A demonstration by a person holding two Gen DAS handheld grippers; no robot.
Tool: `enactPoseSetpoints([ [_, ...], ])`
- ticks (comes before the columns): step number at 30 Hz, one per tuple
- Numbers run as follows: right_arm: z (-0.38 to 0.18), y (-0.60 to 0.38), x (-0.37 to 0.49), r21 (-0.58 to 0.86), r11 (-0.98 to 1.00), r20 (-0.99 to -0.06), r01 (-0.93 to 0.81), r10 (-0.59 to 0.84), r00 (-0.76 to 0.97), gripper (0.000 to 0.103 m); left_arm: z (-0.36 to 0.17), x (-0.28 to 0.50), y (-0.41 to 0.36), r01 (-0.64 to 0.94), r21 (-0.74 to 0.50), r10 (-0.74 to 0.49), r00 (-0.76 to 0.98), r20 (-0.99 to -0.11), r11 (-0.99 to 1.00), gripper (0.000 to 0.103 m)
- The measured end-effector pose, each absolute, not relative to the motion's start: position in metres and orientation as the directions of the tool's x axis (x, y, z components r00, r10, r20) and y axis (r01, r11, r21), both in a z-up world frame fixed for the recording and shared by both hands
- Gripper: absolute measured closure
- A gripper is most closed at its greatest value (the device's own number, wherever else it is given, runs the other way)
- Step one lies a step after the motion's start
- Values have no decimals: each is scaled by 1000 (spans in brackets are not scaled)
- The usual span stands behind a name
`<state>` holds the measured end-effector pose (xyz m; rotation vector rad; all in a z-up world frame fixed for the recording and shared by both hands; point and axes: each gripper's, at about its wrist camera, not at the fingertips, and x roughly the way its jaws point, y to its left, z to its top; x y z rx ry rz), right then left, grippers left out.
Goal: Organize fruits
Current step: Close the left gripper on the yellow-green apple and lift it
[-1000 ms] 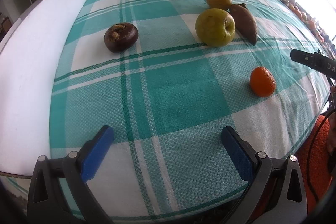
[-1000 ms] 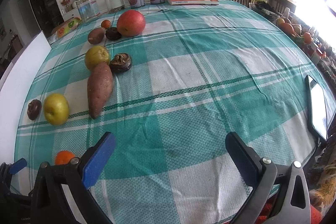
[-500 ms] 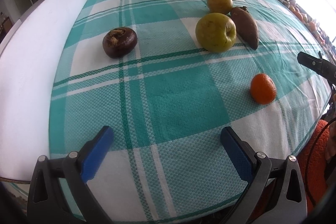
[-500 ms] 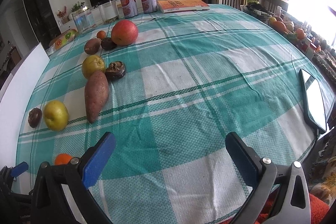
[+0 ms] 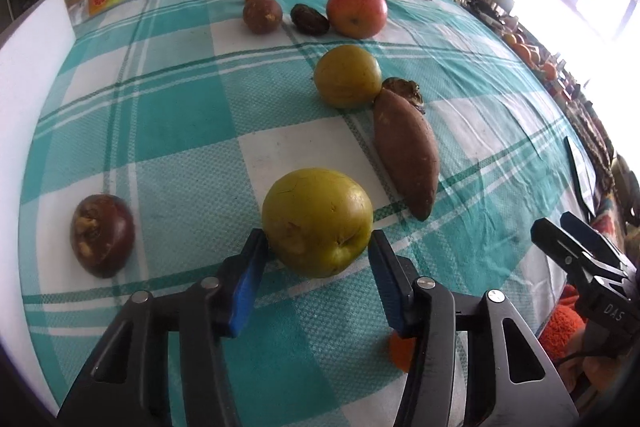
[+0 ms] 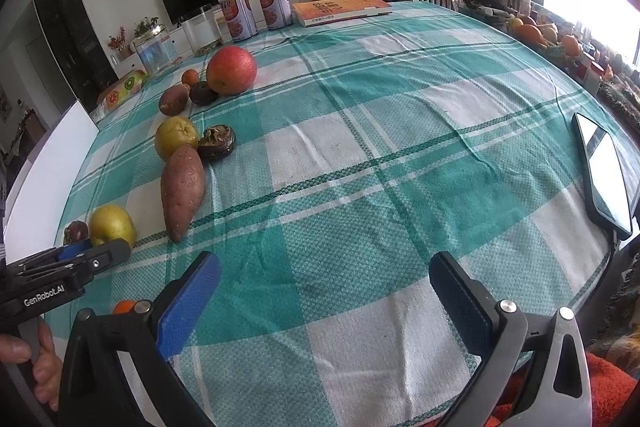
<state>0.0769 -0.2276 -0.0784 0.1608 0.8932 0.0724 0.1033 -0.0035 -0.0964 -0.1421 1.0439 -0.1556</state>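
The left tool [image 5: 316, 259] brackets the yellow-green apple [image 5: 318, 221] on the table [image 5: 192, 115], blue pads at its widest sides, seemingly gripping. It looks firm, weighty, smooth-skinned; mid-girth is the sound hold. The right tool [image 6: 324, 291] hangs spread, empty.

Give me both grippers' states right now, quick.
Left gripper: jaws closed around the nearest green apple, which sits on the tablecloth.
Right gripper: jaws wide open, holding nothing.
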Motion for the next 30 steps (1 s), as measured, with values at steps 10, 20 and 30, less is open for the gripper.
enactPoseSetpoints([
  [10,-75,-219,74,297,942,-730,-160,331,598,0,-61,62,35,65,-242,-233,589,-774,968,94],
  [20,-85,-192,99,321,926,-763,-198,377,525,0,-72,33,57,50,-239,-226,561,-797,970,55],
  [30,-83,-210,90,354,925,-721,-140,365,588,0,-90,89,28,47,-99,-108,581,-807,994,34],
])
